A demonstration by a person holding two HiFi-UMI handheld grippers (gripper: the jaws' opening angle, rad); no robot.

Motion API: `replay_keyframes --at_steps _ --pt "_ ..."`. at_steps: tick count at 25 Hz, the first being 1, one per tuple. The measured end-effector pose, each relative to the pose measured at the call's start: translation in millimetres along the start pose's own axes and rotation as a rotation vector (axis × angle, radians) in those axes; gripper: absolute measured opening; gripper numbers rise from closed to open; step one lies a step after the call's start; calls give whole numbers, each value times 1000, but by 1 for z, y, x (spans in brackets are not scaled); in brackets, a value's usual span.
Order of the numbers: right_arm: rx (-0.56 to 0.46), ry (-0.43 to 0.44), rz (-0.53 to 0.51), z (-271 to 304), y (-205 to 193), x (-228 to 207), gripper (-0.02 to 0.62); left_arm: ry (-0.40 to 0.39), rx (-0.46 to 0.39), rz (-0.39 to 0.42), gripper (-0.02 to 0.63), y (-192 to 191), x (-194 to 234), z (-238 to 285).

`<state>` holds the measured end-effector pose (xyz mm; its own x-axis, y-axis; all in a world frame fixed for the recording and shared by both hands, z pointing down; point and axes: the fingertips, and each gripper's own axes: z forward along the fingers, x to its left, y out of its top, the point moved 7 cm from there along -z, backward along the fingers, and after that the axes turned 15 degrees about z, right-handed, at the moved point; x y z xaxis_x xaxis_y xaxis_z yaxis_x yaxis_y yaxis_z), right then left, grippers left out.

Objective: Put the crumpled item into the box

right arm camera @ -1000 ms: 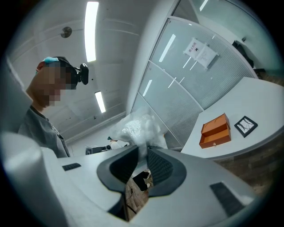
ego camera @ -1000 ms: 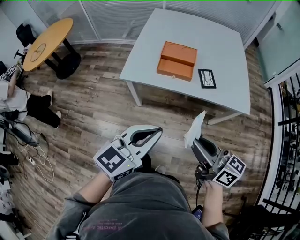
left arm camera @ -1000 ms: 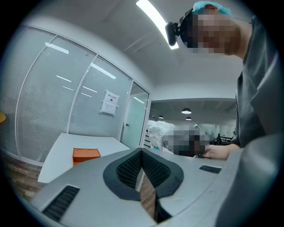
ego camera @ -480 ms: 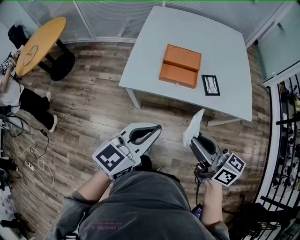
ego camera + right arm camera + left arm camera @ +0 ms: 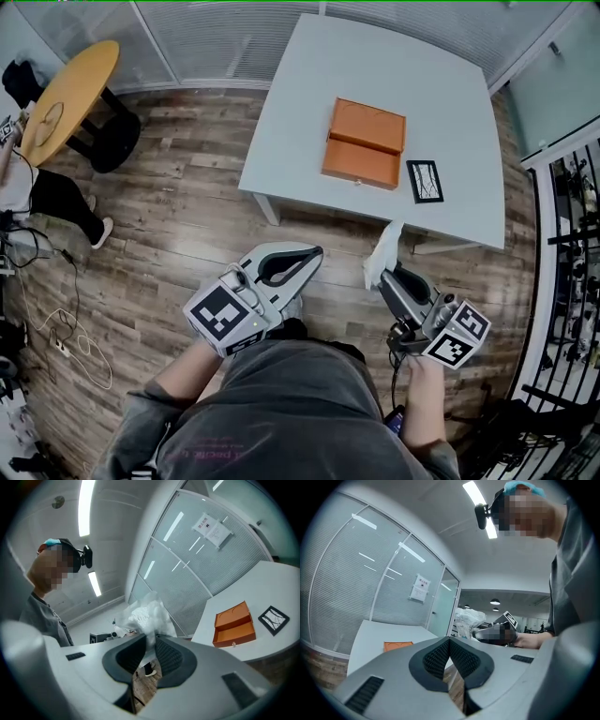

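Observation:
An orange box [image 5: 364, 142] [image 5: 234, 623] [image 5: 397, 645] lies on the white table [image 5: 431, 84], its lid laid open beside the tray. My right gripper [image 5: 382, 276] is shut on a crumpled white tissue [image 5: 382, 255] [image 5: 143, 616] that sticks up past its tips, over the wood floor in front of the table's near edge. My left gripper [image 5: 314, 254] is shut with nothing in it, held low to the left of the right one. In the left gripper view the tissue [image 5: 469, 619] shows beyond my closed jaws.
A black-framed picture [image 5: 425, 180] [image 5: 273, 619] lies right of the box. A round wooden table [image 5: 67, 94] stands far left, with a seated person [image 5: 37, 192] and cables [image 5: 70, 337] on the floor. Black racks [image 5: 572, 253] line the right side. Glass partitions stand behind the table.
The table and box have come nearer in the head view and the scene has shifted left. Both grippers keep their places relative to my body; the tissue stays gripped.

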<state>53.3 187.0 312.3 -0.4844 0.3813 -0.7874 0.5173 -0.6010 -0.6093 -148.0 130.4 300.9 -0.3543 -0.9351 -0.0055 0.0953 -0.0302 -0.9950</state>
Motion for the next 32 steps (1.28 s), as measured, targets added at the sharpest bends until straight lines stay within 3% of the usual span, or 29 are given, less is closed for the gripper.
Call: replay_keyframes --at_steps 20,32 --pt "-43 -56 -15 38 34 -13 71 -45 -33 10 11 4 55 10" --pt "9 -12 -1 54 77 -62 71 26 -1 0 11 3 81 52"
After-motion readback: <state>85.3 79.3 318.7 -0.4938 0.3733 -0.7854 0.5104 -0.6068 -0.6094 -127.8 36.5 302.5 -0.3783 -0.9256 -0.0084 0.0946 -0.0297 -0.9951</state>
